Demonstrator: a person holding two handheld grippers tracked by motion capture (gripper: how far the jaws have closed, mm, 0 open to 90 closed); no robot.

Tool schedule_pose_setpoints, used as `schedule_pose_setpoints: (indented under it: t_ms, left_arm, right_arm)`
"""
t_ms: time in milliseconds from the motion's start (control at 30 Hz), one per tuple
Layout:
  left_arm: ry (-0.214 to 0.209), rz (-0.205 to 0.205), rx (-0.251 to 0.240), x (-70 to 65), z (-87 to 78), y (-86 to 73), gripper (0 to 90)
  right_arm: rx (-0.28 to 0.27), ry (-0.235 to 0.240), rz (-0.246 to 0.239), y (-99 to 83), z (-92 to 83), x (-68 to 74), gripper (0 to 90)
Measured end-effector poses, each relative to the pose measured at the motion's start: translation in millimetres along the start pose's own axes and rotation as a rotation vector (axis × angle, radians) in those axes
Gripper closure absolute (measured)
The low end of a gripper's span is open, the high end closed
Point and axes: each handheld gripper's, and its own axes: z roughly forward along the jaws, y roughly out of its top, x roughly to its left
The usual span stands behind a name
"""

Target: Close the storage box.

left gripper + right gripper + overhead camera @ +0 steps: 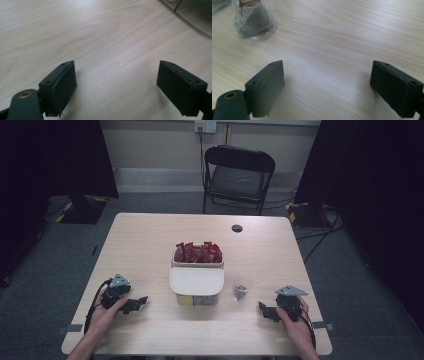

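1. While both claws rest released on the surface [150,245], the clear cup [241,291] holding a tea bag stands just ahead-left of the right claw [263,310].
2. Left claw [141,301] lies well apart, beyond the container [196,280].

box [196,279] mid-table, cup [241,291] just right

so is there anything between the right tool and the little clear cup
No. In the right gripper view only bare table lies between the open right tool and the cup; the high view agrees.
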Motion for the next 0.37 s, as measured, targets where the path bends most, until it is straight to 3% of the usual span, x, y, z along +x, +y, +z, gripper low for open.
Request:
schedule_pose_setpoints:
  t_ms: [67, 367]
  left_arm:
    - [0.011, 0.024, -0.016, -1.0, 2.0, -2.0, 14.8]
    - [0.012, 0.02, -0.02, -1.2, 2.8, -2.2, 12.1]
  right_arm:
    - [0.0, 0.001, 0.0, 0.0, 0.0, 0.0, 11.5]
    - [0.0, 0.001, -0.001, -0.1, 0.0, -0.2, 11.4]
